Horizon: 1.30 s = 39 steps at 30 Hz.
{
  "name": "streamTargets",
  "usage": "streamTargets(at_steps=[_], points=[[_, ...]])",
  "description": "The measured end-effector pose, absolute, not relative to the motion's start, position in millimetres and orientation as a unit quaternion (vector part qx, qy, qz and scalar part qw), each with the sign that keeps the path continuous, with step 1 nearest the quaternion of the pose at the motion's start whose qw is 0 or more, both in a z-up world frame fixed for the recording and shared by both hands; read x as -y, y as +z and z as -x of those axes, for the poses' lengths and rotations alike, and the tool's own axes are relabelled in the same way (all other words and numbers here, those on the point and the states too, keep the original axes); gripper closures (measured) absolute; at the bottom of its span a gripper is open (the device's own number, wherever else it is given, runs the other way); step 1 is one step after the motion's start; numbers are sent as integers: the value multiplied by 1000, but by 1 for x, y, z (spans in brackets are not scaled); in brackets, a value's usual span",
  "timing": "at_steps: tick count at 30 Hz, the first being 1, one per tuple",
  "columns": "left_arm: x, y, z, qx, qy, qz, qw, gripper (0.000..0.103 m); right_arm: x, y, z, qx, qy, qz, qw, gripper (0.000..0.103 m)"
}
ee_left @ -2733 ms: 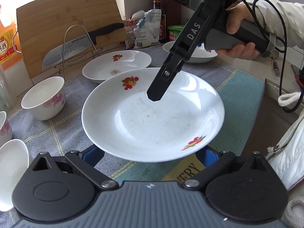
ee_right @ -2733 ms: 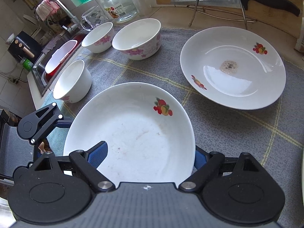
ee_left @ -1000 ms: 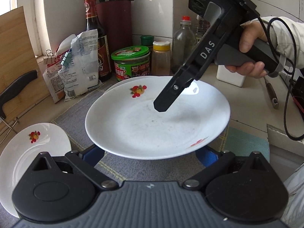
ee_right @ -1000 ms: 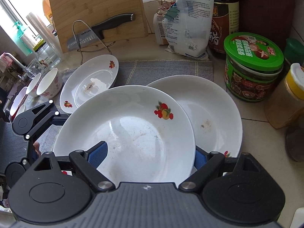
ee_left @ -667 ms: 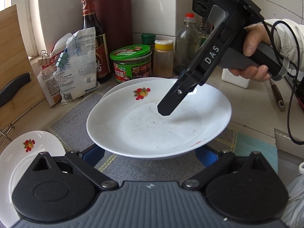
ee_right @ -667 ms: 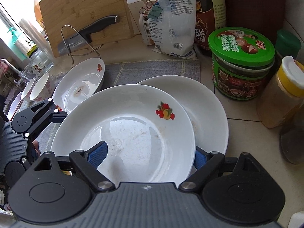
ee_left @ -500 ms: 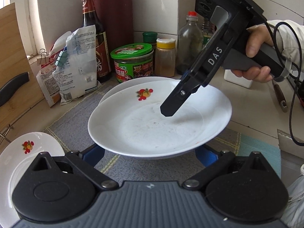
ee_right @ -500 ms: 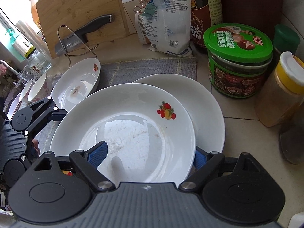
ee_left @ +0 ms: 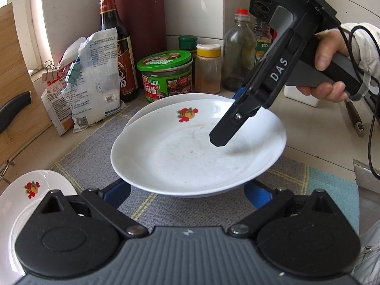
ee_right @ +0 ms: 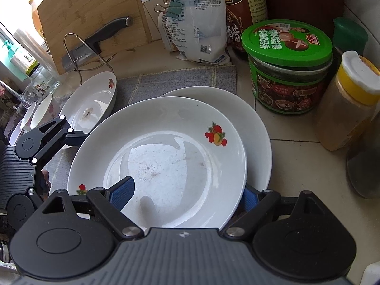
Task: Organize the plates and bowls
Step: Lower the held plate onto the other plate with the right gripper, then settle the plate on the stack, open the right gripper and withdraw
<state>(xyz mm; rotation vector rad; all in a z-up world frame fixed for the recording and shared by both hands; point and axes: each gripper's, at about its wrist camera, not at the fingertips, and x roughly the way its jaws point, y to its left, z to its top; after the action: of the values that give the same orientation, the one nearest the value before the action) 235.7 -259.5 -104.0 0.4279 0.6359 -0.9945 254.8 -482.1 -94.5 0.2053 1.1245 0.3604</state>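
A white fruit-print plate (ee_left: 190, 152) (ee_right: 166, 161) sits nested on a second white plate (ee_right: 258, 142) near the jars, a little off centre. My right gripper (ee_right: 185, 194) is shut on the top plate's rim, one finger inside the dish and one under it; it also shows in the left wrist view (ee_left: 220, 137). My left gripper (ee_left: 187, 192) is open, its blue pads either side of the plate's near edge, below the rim. A third plate (ee_right: 92, 99) (ee_left: 26, 190) lies to the left on the grey mat (ee_left: 152, 204). Bowls (ee_right: 45, 111) stand further left.
Close behind the stack stand a green-lidded jar (ee_right: 289, 66), a yellow-capped spice jar (ee_right: 349, 102), a soy sauce bottle (ee_left: 116, 47) and a white bag (ee_left: 95, 78). A cutting board (ee_right: 90, 16) with a knife on a wire rack (ee_right: 78, 54) stands at the left.
Both grippers carried the plate rightward from the mat's middle to the jars and lowered it onto the second plate. The left gripper now sits back from the rim, below it.
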Motion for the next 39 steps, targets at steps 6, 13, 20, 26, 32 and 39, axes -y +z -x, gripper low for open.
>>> streamTargets(at_steps=[6,13,20,26,32,39], points=[[259,-104,-236,-296,-466,-204,809,2,482,-93,-253,-528,167,-97,827,9],[260,-104,-237,-296,-468,-206,807,2,483,-91,-251,-527,166,-97,828,9],[260,-105,-240,-299,-472,-206,804,1,484,-87,-245,-525,165,-101,829,9],[260,-104,-242,-303,-473,-204,802,0,484,-84,-240,-524,164,-104,829,9],[260,-104,-242,-303,-472,-205,802,0,482,-82,-237,-524,162,-100,830,9],[259,-102,-243,-296,-466,-209,807,1,482,-80,-236,-525,160,-101,830,9]])
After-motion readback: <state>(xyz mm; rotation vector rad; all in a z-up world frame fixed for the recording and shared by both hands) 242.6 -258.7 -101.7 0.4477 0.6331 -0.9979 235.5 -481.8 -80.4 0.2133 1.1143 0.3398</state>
